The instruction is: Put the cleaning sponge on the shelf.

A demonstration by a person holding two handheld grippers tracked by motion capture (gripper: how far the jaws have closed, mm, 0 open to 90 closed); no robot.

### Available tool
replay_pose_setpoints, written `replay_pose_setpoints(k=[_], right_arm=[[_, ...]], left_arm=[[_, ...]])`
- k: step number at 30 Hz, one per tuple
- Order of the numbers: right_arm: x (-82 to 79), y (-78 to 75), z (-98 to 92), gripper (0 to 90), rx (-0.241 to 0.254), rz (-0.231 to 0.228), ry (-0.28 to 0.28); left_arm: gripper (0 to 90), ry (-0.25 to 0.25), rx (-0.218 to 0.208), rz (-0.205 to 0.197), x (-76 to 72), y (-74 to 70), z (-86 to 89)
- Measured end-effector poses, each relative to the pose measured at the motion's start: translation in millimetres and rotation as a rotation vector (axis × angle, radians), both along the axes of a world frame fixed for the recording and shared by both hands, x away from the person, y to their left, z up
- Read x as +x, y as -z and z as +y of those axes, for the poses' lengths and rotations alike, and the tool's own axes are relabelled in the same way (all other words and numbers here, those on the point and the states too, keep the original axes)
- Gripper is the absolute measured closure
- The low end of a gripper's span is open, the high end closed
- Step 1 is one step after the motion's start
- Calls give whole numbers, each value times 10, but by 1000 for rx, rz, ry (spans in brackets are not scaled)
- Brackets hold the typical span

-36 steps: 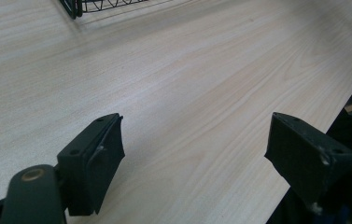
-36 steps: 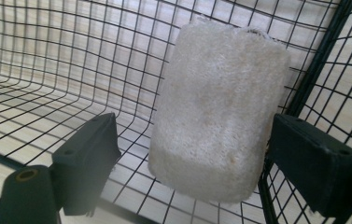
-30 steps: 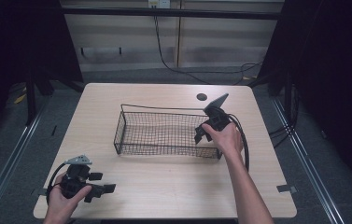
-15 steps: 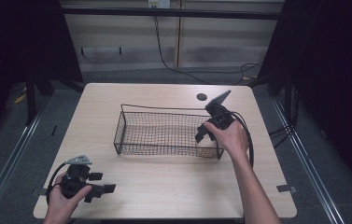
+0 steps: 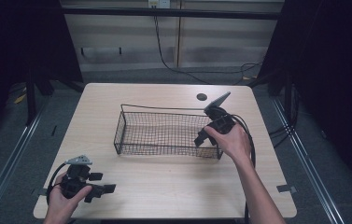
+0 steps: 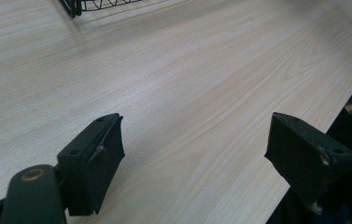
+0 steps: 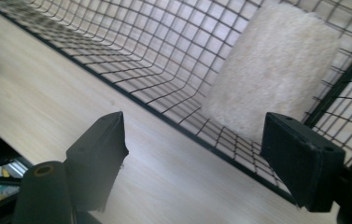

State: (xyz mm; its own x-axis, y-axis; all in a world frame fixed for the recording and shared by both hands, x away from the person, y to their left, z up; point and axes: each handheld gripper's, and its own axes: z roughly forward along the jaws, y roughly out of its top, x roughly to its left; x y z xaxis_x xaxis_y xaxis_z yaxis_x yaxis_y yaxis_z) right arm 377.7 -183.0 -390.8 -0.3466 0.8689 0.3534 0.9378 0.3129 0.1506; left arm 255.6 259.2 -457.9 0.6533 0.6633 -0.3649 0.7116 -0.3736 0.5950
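A: Starting from the left of the high view, the left gripper (image 5: 100, 190) sits at about seven o'clock on the table (image 5: 173, 196), near the front edge. In its own view the jaws stand wide apart over bare wood, holding nothing.

B: So it poses little risk there. Its right jaw does hang close to the table's edge, though, so a careless shift of that hand could take it off the side.

A: Moving right, the wire basket (image 5: 164, 135) lies near the centre, running from nine to three o'clock. The right gripper (image 5: 206, 139) is at the basket's three o'clock end, against its near wall.

B: In the right gripper view its jaws are spread too, with nothing between them. A pale fuzzy block (image 7: 271, 70) stands inside the basket, leaning in the corner behind the mesh.

A: That is where trouble could come. The near jaw looks to be outside the wire wall, so closing from here might pinch mesh rather than the block.

B: Or a jaw could catch the rim wire and drag the light basket along the table. The block also looks soft, so a shallow bite on one corner may let it slip and tip over.
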Motion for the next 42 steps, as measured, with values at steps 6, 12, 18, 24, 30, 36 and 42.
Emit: replay_pose_setpoints(k=[6,12,18,24,30,36,42], right_arm=[[-138,-53,-31,226,14,-54,-20],[-231,-61,-113,236,45,-90,-15],[-375,-111,-203,231,80,-129,-42],[-510,-106,-204,235,68,-147,-59],[-615,-61,-221,253,93,-149,-63],[-746,-2,-253,259,94,-155,-54],[-886,159,-314,267,78,-183,-45]], left_arm=[[186,1,3,1,-1,1,-1],[186,1,4,4,0,2,-2],[186,-1,4,1,1,3,-1],[186,-2,6,3,-2,3,-4],[186,-1,6,5,-2,5,-5],[186,-3,4,4,-3,9,-8],[186,-3,5,4,1,10,-4]])
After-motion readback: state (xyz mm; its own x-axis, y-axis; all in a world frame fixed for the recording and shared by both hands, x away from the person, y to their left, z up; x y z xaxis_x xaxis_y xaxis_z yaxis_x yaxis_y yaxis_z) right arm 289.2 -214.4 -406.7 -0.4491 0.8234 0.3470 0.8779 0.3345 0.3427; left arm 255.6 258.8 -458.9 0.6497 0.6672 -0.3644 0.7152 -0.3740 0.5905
